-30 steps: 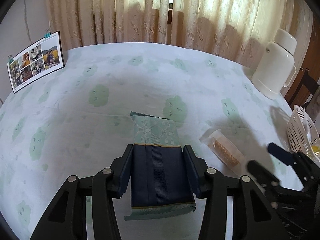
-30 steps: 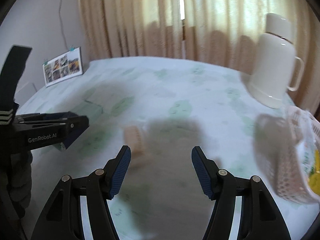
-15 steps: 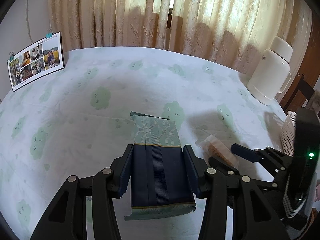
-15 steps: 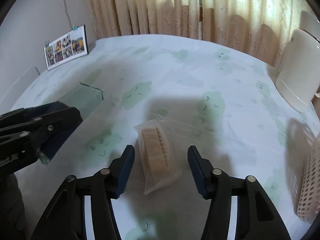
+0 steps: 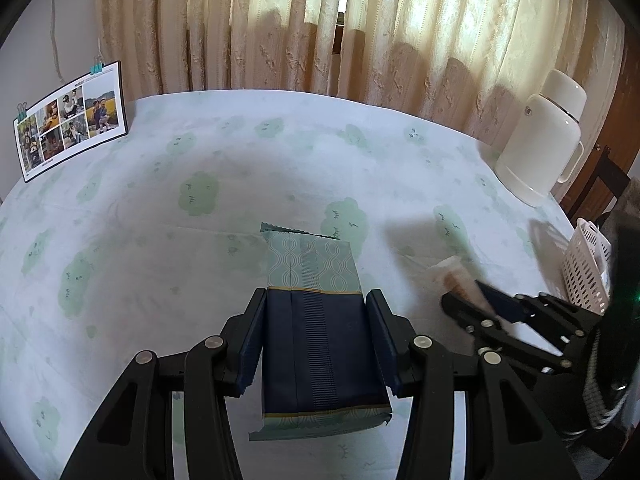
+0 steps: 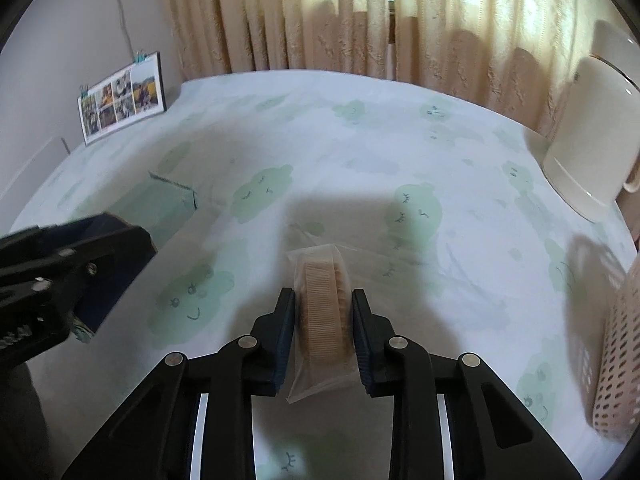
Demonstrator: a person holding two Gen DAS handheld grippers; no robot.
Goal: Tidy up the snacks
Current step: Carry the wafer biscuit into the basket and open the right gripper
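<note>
Whereas a second ago the right gripper [image 6: 323, 322] stood wide and clear of the biscuit pack [image 6: 323, 316], it has since moved in over the pack and its jaws have just been closing; the pads now press on both sides of the pack, which lies on the bench [image 6: 360, 152]. The left gripper [image 5: 316, 344] has not changed: its jaws stay partly closed on the dark end of the pouch [image 5: 316, 320], which lies flat on the bench ahead of it.

Biscuit pack: clear, crinkled film around a tan, ribbed round stack, standing on edge between the pads. Pouch: flat, rectangular foil bag, navy at the near half, pale green with a wavy pattern at the far half, zigzag-cut seals at both ends. Bench cover: smooth white cloth printed with green cloud faces.

Basket [image 6: 618, 364]: pale perforated plastic, at the right edge of the bench. Jug [image 5: 540, 152]: cream, smooth, with handle, at the far right. Photo card [image 5: 70, 120]: upright, at the far left, with clips on its top edge.
</note>
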